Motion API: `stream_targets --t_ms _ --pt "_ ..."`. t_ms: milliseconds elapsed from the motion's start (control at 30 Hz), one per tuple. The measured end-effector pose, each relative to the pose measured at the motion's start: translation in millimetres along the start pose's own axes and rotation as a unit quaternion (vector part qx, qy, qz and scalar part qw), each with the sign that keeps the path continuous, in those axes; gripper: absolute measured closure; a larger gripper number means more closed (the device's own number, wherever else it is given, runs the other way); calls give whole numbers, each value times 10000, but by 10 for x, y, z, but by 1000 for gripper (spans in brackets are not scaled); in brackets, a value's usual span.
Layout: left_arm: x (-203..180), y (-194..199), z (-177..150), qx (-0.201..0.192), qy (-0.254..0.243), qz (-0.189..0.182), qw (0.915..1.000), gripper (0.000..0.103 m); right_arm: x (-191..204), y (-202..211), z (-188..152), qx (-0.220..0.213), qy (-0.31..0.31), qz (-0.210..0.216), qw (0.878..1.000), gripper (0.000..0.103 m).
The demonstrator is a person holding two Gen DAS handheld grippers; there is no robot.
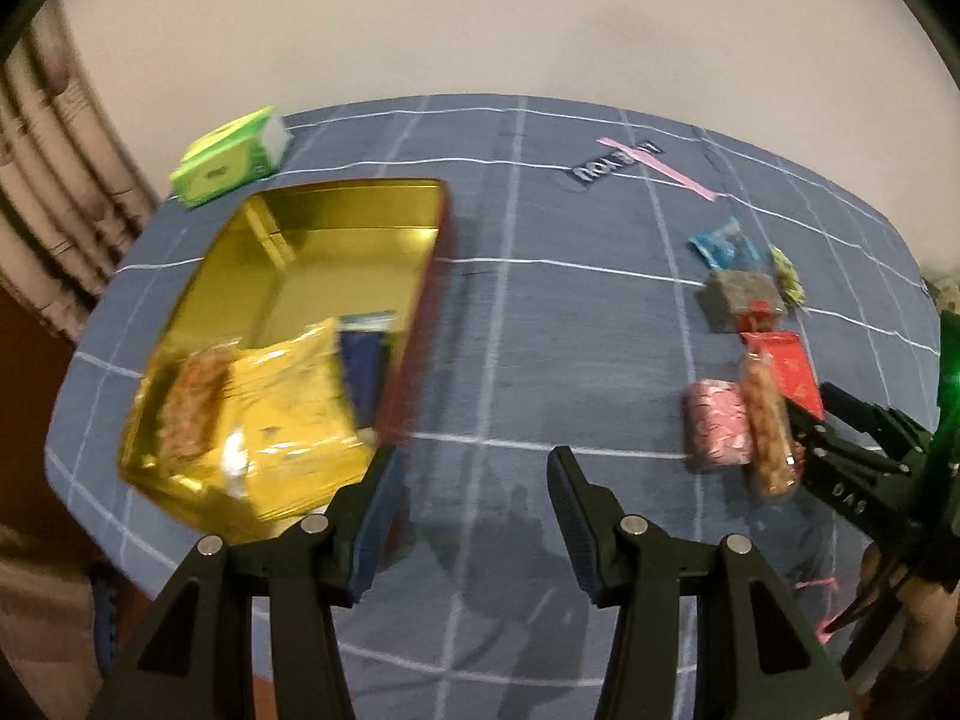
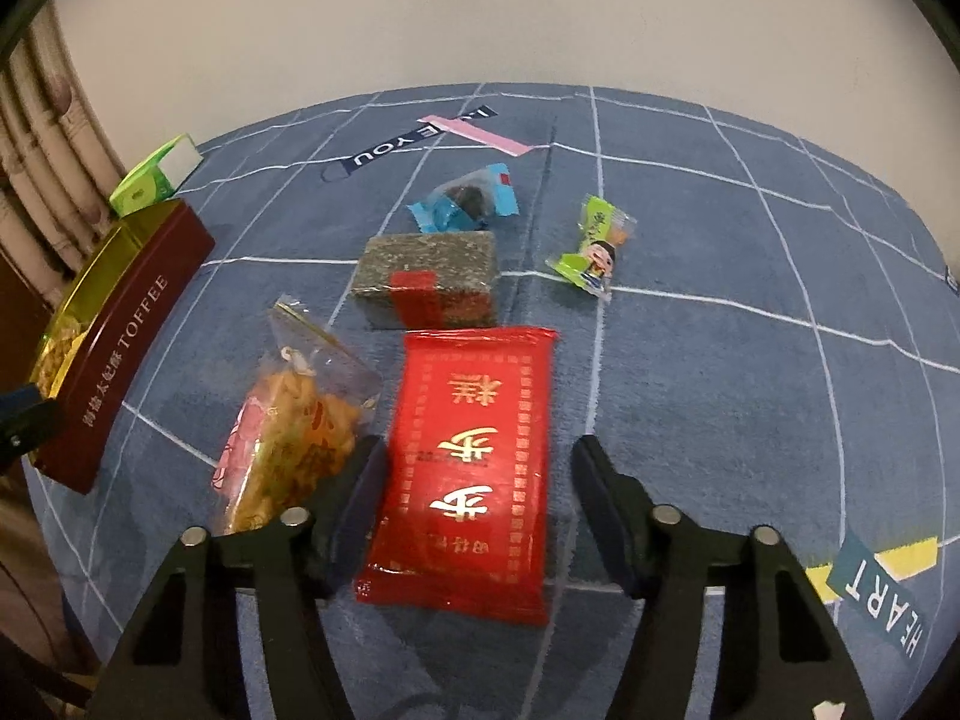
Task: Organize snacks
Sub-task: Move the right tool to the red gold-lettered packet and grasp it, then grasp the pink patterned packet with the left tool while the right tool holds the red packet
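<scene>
A gold-lined toffee tin (image 1: 336, 222) with dark red walls (image 2: 129, 324) stands at the left and holds a yellow packet (image 1: 288, 414) and other snacks. My left gripper (image 1: 471, 498) is open and empty just right of the tin's near corner. My right gripper (image 2: 474, 492) is open with its jaws on either side of a red snack packet (image 2: 474, 456) lying flat on the cloth. Beside it lie a clear bag of orange snacks (image 2: 288, 438), a grey block with a red band (image 2: 432, 264), a blue-wrapped sweet (image 2: 468, 201) and a green-wrapped sweet (image 2: 594, 246).
The table is covered by a blue grid-patterned cloth (image 1: 540, 324). A green box (image 1: 228, 159) stands at the far left behind the tin. A pink-wrapped snack (image 1: 717, 426) lies next to the clear bag. A curtain hangs at the left, a plain wall behind.
</scene>
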State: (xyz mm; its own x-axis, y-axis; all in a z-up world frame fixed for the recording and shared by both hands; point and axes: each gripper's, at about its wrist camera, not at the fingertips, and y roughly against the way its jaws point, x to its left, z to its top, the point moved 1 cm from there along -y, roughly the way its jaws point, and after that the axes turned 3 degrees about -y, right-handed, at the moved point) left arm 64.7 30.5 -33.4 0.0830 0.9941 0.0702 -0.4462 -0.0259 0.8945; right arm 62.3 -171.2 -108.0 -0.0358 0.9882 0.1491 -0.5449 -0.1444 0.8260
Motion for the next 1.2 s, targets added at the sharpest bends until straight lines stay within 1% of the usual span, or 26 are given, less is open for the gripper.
stream_targets --t_ms 100,167,300,433,500,600,700,867,1000,1133,1200 --pt "-160 -109 35 132 -140 -106 9998 52 10 10 -6 -50 70 43 10000 59" --pt "-251 -160 46 186 -193 -232 9994 52 -5 15 0 -59 91 67 9999 61" --pt "-439 -216 50 245 -434 -437 9978 52 -117 26 4 -137 10 39 9999 62" --pt "-578 -251 59 260 -668 -475 9963 52 -329 41 39 -236 -147 -132 9995 62" --pt "-651 -294 86 321 -709 -581 9953 52 -460 48 54 -295 -243 -253 9989 62" --pt "-716 -326 101 399 -747 -696 9940 52 -670 71 76 -335 -457 -292 9980 62" --pt "-814 -337 137 386 -854 -862 9919 52 -753 80 79 -394 -466 -293 9977 62" --pt "-1028 -412 163 450 -1061 -881 9894 52 -697 72 42 -513 -346 -405 9973 61" --pt "-1161 -465 200 492 -1105 -923 9884 52 -698 83 24 -607 -353 -379 9968 61" --pt "-1169 -532 236 468 -1070 -776 9901 52 -704 88 15 -646 -331 -380 9966 61" --pt "-1144 -564 223 533 -961 -813 9906 52 -699 86 21 -646 -336 -375 9966 61"
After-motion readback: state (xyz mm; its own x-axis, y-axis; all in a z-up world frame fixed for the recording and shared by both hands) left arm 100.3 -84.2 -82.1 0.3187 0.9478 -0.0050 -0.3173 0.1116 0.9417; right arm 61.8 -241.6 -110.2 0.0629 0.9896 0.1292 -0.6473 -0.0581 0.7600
